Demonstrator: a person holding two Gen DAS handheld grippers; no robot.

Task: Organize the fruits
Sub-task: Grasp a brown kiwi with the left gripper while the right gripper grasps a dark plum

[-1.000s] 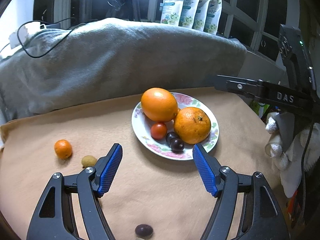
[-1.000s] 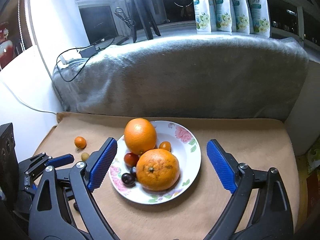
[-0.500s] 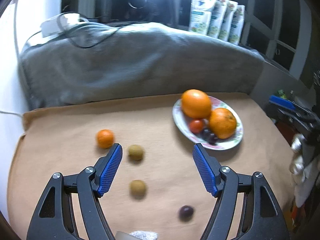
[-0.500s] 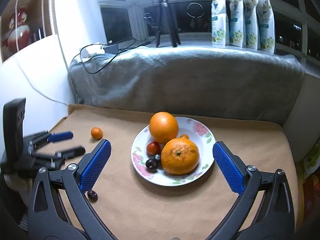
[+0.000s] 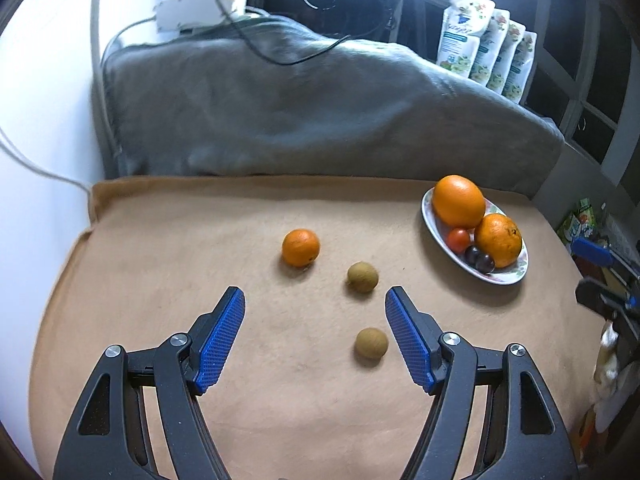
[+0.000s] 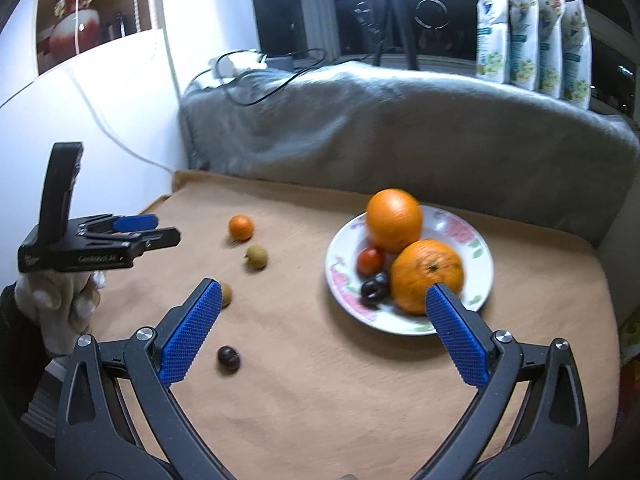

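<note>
A floral white plate (image 5: 432, 216) (image 6: 476, 248) holds two large oranges (image 5: 458, 201) (image 6: 427, 276), a small red tomato (image 6: 370, 261) and dark plums (image 6: 374, 288). Loose on the tan cloth lie a small orange (image 5: 301, 247) (image 6: 241, 227), two brown-green fruits (image 5: 362, 276) (image 5: 371, 343) and a dark plum (image 6: 229, 359). My left gripper (image 5: 315, 334) is open and empty above the cloth; the nearer brown fruit lies between its fingers, close to the right one. My right gripper (image 6: 320, 330) is open and empty, left of the plate.
A grey blanket-covered back (image 5: 304, 112) rises behind the tan cloth (image 5: 180, 264). Cables and a power strip (image 5: 192, 12) lie on it. Several white pouches (image 6: 532, 28) stand on the sill. A white wall (image 6: 104, 120) borders the left.
My left gripper has swung left from the plate toward the loose fruits; the brown fruits and small orange now sit ahead of it. My right gripper has drawn back and turned left.
</note>
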